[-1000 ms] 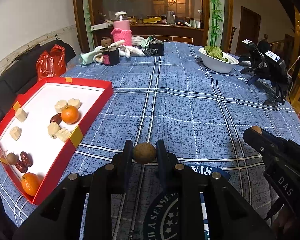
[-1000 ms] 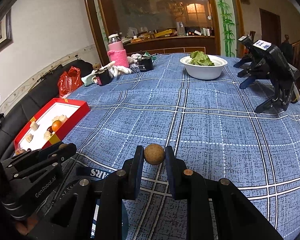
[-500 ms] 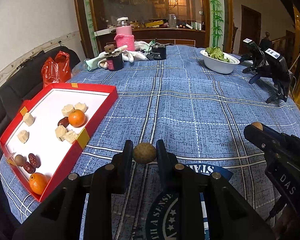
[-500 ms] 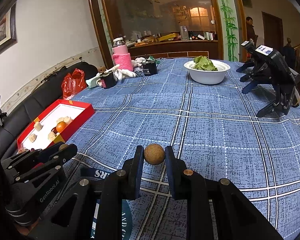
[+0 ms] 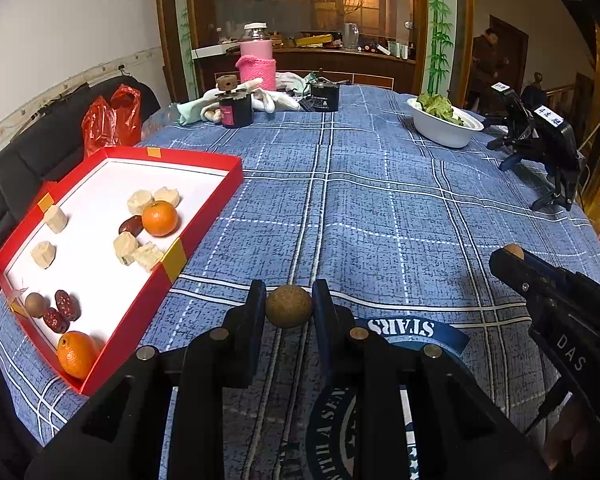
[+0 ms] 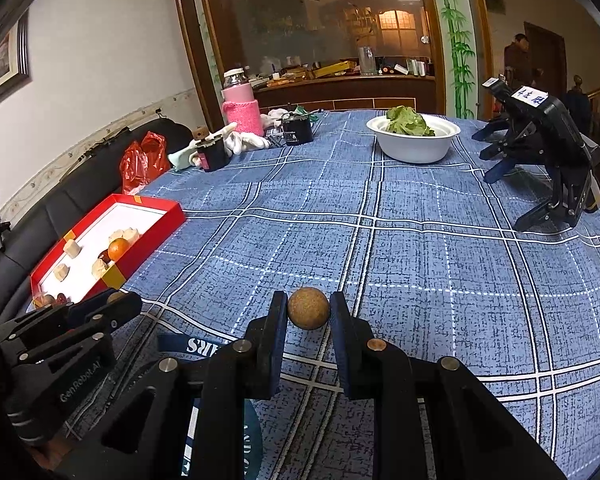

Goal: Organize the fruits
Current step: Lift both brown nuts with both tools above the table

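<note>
Above the blue checked tablecloth point(image 5: 380, 208) I hold both claws off the surface, each pinching a small round brown fruit. My left claw point(image 5: 289, 308) grips one brown fruit point(image 5: 289, 311) between its two fingers, both pads pressed against its sides. My right claw point(image 6: 309, 309) grips another brown fruit point(image 6: 308, 308) the same way. To my left, at the table's edge, lies the red tray point(image 5: 204, 216) with its white floor. In it sit two oranges, one near the middle point(image 5: 159, 218) and one in the near corner point(image 5: 76, 354), with pale cubes point(image 5: 134, 251), dark red dates point(image 5: 62, 312) and one more brown fruit point(image 5: 35, 304). Far across the table stands a white bowl point(image 6: 414, 146) of green leaves, well apart from the tray
</note>
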Available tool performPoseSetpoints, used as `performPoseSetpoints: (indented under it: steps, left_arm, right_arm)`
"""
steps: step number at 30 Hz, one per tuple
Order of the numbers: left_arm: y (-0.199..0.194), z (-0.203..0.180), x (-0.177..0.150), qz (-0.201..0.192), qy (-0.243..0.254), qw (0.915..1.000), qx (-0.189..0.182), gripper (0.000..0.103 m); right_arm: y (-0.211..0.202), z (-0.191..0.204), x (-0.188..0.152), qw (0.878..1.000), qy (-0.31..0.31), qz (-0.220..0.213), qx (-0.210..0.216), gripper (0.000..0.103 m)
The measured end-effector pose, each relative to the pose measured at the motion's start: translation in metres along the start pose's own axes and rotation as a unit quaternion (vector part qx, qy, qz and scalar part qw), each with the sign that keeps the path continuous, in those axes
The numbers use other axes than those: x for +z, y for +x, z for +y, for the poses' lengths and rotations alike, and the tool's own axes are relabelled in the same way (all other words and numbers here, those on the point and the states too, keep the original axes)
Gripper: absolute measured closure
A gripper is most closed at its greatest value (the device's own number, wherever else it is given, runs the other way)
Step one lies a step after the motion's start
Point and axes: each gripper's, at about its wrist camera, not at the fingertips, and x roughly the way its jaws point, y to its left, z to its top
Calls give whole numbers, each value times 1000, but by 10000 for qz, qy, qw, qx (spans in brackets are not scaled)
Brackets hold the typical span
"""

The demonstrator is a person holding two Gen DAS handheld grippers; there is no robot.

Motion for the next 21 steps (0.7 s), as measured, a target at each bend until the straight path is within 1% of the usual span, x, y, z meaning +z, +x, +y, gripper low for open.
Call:
performPoseSetpoints:
  steps: [7, 13, 21]
  left_arm:
    - [-5, 15, 0, -1, -174, 9998, -6, 82]
    - [-5, 30, -2, 11, -311, 9995, 22, 82]
    - [-3, 28, -6, 56, -254, 9997, -22, 82]
  right_arm:
    - [2, 1, 0, 10000, -34, 47, -58, 81]
    - [3, 9, -1, 9997, -226, 99, -93, 81]
    - [4, 8, 0, 9996, -221, 117, -101, 81]
